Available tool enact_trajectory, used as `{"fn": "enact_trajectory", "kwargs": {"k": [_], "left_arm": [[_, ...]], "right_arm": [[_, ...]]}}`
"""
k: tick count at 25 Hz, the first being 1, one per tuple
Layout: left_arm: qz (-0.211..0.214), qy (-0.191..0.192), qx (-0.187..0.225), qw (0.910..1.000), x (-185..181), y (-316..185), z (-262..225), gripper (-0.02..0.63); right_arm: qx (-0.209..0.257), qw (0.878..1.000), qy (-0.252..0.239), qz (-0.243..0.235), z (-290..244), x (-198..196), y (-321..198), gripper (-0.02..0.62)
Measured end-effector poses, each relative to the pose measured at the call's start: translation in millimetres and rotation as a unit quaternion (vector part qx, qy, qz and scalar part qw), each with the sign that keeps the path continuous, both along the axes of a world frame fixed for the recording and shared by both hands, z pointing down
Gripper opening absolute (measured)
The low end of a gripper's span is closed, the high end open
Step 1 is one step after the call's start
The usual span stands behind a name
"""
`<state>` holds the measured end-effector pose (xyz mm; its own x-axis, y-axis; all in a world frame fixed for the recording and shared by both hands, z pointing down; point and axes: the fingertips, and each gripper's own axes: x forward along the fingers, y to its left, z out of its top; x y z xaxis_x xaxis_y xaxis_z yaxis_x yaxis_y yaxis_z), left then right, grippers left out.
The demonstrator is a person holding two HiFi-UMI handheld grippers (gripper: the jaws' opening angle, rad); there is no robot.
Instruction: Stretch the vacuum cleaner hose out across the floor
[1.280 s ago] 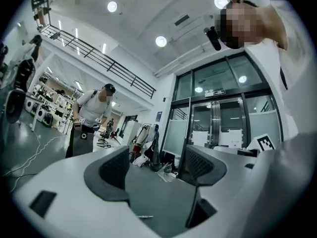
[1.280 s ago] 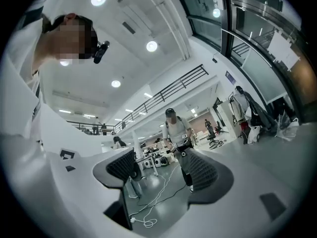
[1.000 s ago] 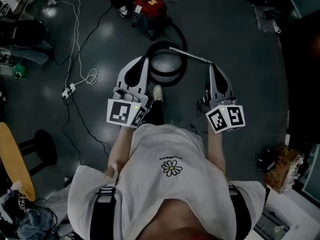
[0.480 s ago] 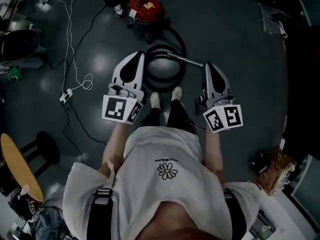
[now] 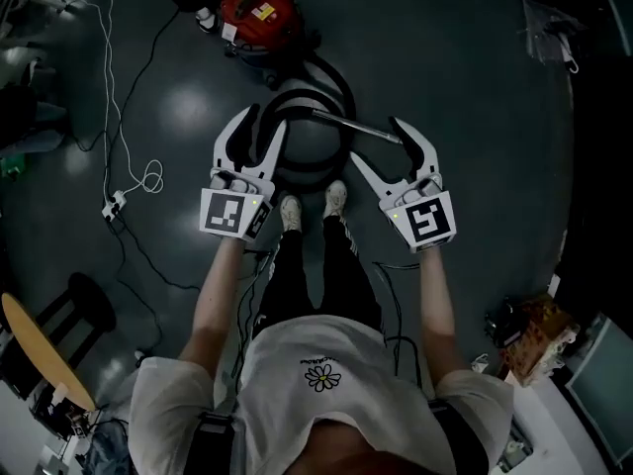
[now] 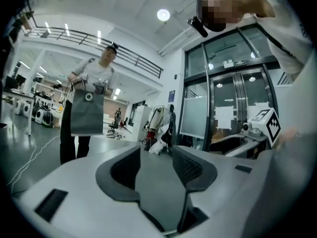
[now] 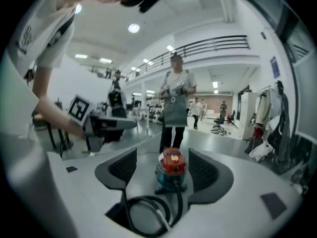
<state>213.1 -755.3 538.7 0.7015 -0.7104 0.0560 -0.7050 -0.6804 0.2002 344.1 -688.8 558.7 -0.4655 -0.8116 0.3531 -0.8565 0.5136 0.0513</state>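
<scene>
Hand-held grippers (image 5: 264,119) (image 5: 374,139) lowered, jaws just opened — empty

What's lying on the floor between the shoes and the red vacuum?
The coiled black hose and its metal wand, seen in the head view.

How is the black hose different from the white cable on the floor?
The hose is black and thick; the white cable is thin. The hose is coiled by the person's shoes; the cable trails long. The hose joins the red vacuum cleaner; the cable reaches a power strip. Both lie on the floor.
</scene>
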Motion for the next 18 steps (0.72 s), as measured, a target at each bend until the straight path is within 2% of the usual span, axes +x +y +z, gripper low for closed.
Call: {"fn": "enact_trajectory", "kwargs": {"k": [2, 7, 11, 14, 18], "left_arm": [[0.013, -0.011, -0.023, 0.9996, 23, -30, 75, 0.199], [0.057, -0.054, -0.028, 0.9965, 58, -61, 297, 0.199], [0.083, -0.078, -0.093, 0.9892, 68, -51, 473, 0.212], [0.085, -0.089, -0.115, 0.9857, 64, -48, 551, 0.212], [0.084, -0.105, -0.128, 0.9826, 53, -43, 603, 0.212]], "right_arm": [[-0.045, 0.996, 0.066, -0.039, 104, 7, -31, 0.311], [-0.141, 0.973, 0.152, -0.102, 394, 29, -67, 0.311], [-0.241, 0.945, 0.187, -0.121, 587, 43, -61, 0.311], [-0.293, 0.924, 0.211, -0.125, 690, 41, -62, 0.311], [-0.339, 0.892, 0.266, -0.137, 775, 43, -58, 0.311]]}}
